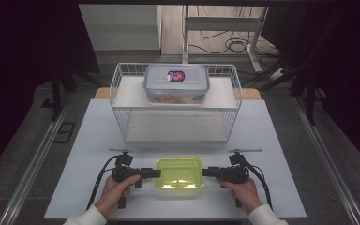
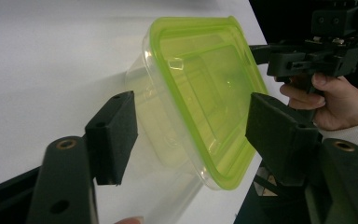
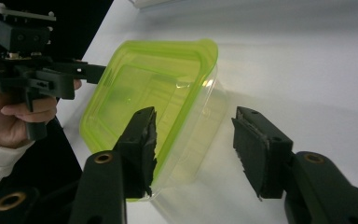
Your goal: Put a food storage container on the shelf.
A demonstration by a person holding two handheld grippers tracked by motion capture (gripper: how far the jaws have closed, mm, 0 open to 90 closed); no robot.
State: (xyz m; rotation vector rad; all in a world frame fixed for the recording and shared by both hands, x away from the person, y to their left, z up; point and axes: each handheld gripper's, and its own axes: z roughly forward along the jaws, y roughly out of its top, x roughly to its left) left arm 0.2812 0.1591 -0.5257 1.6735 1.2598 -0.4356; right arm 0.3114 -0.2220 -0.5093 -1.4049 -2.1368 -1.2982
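A clear food container with a lime-green lid (image 1: 179, 172) sits near the front of the white table. My left gripper (image 1: 155, 173) is at its left end and my right gripper (image 1: 206, 172) at its right end, both pointing inward. In the left gripper view the container (image 2: 205, 93) lies tilted between my open jaws (image 2: 196, 135), with the right gripper (image 2: 261, 51) beyond it. The right gripper view shows the container (image 3: 140, 93) partly between my open jaws (image 3: 200, 151), one pad over the lid and one beside the clear wall. The left gripper (image 3: 93, 70) reaches the far end.
Behind the container stands a white wire basket rack (image 1: 120, 112). A clear lidded box with a blue rim and a label (image 1: 176, 83) rests on its upper shelf. The table (image 1: 75, 154) has free surface to either side. Rails and cables lie on the floor around it.
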